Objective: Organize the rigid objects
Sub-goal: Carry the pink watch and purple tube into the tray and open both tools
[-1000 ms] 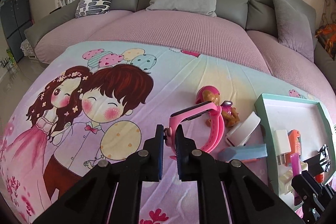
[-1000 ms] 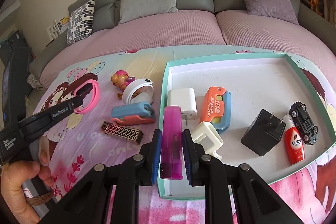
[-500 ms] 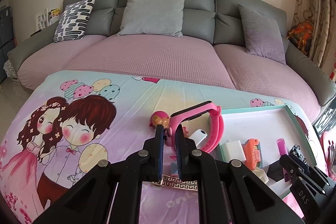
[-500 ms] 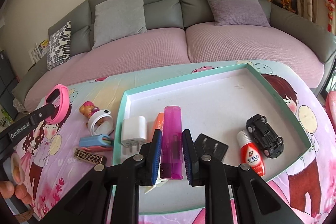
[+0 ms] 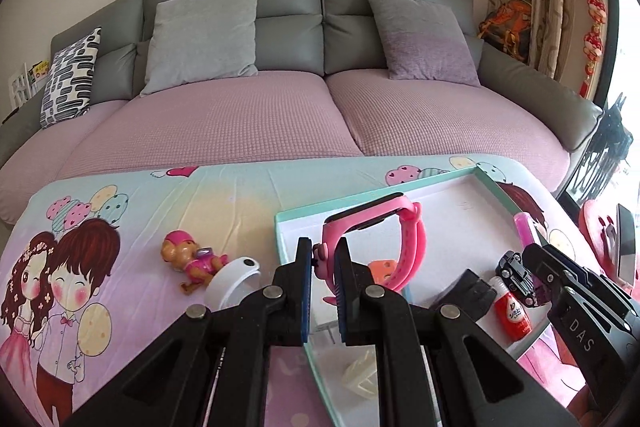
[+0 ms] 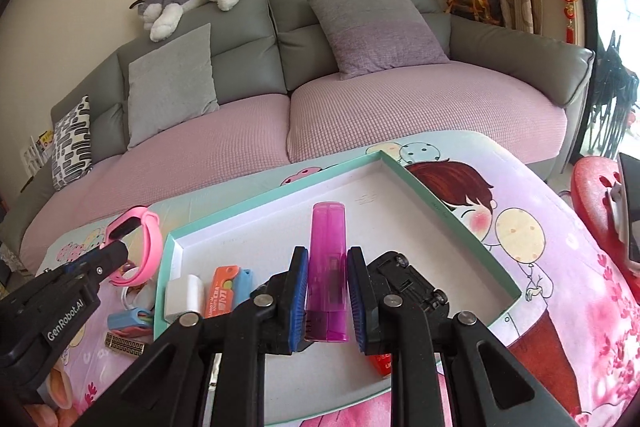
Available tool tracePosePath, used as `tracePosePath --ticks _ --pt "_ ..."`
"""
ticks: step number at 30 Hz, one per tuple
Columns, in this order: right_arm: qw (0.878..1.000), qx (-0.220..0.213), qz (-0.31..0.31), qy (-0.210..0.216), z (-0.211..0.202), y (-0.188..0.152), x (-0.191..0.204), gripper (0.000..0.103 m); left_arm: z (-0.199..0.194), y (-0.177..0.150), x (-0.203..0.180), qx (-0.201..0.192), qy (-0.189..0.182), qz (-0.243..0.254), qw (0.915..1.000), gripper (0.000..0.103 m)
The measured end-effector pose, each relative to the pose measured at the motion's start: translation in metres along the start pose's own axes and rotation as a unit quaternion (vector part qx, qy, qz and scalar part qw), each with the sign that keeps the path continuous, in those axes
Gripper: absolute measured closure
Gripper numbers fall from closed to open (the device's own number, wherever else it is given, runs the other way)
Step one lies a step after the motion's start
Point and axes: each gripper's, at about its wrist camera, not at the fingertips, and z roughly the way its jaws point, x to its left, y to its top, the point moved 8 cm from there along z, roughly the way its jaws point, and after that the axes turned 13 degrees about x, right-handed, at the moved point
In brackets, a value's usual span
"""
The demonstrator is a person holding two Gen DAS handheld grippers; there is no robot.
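Observation:
My left gripper is shut on the strap of a pink wristwatch, held above the left part of the teal-rimmed tray. My right gripper is shut on a purple lighter, upright between the pads over the tray's white floor. In the tray lie a white plug, an orange and blue toy knife, a black toy car, a red tube and a black adapter. The left gripper with the wristwatch shows at the left of the right wrist view.
On the cartoon cloth left of the tray lie a dog figure, a white band, a blue and pink clip and a patterned bar. A grey sofa with cushions runs behind. A red stool stands at the right.
Both grippers swung right and a little up with their loads. The wristwatch now hangs over the tray's left part; the lighter has gone from the tray's near left to above its middle.

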Motion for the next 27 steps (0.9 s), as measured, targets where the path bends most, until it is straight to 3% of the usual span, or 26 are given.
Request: tracePosePath --ticks 8,24,25,27 --pt "1.0 0.025 0.013 -0.002 0.019 -0.005 -0.013 0.082 0.016 -0.002 -0.03 0.014 -0.003 0.031 0.9994 0.092" --pt "0.999 0.046 -0.006 -0.007 0.031 -0.013 -0.005 0.081 0.046 -0.014 -0.044 0.058 0.003 0.047 0.9972 0.092" --pt "0.999 0.048 -0.009 -0.011 0.031 -0.013 -0.004 0.081 0.045 -0.014 -0.044 0.059 0.002 0.047 0.9971 0.089" --pt "0.999 0.049 -0.016 -0.017 0.032 -0.013 -0.004 0.081 0.043 -0.014 -0.045 0.059 -0.002 0.045 0.9972 0.071"
